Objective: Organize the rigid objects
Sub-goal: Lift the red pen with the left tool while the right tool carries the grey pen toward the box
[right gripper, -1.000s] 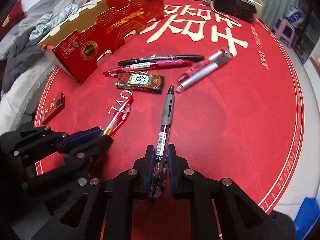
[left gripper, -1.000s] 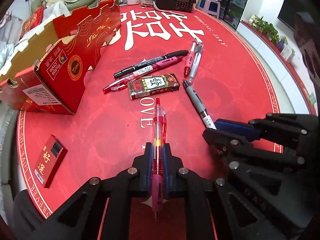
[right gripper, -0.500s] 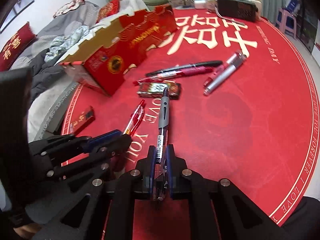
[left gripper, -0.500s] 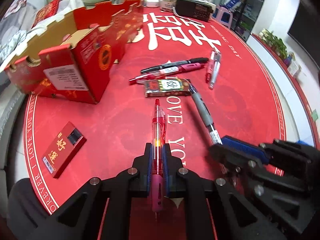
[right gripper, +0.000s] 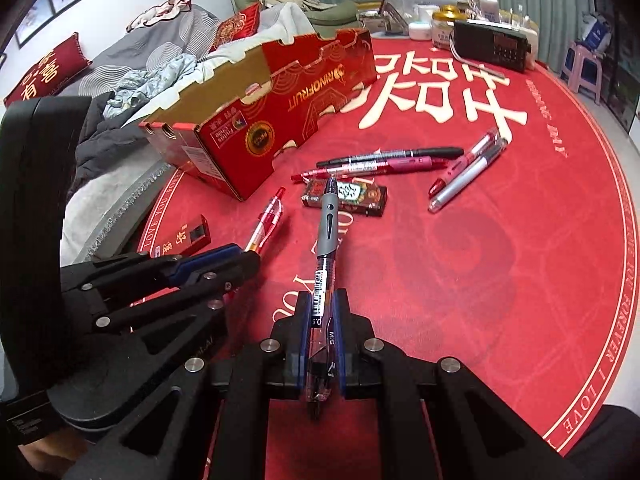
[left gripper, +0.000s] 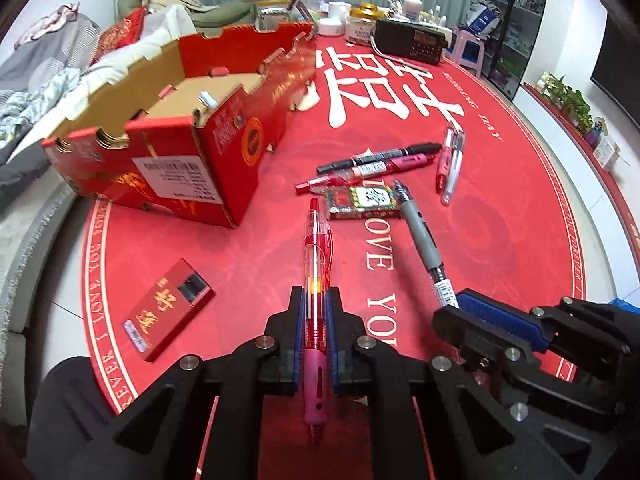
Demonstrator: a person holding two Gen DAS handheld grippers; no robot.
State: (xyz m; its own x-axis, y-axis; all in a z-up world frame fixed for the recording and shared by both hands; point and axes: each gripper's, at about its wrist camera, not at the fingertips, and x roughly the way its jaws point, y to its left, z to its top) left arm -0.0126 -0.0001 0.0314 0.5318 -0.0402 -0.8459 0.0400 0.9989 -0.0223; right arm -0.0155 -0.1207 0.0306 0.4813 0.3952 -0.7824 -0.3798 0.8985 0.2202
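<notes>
My left gripper (left gripper: pixel 315 300) is shut on a red pen (left gripper: pixel 317 248) with a clear barrel, held above the red tablecloth (left gripper: pixel 500 248). To its right my right gripper (right gripper: pixel 322 302) is shut on a grey-grip pen (right gripper: pixel 327 232). Each gripper shows in the other's view: the right gripper (left gripper: pixel 460 312) and the left gripper (right gripper: pixel 240 260). An open red cardboard box (left gripper: pixel 224 148) stands at the left. Several pens (left gripper: pixel 380 162) and a small decorated box (left gripper: pixel 362 197) lie mid-table. A flat red packet (left gripper: pixel 168 312) lies near the front left.
Two more pens (left gripper: pixel 450 164) lie right of the group. A black radio (left gripper: pixel 412 40), jars and clutter stand along the far table edge. A sofa with cushions and clothes (right gripper: pixel 160 60) runs along the left. The round table's edge curves close on the right.
Both grippers have risen and drawn back from the table with their pens. The views tilted up, so the open box and far clutter show more fully.
</notes>
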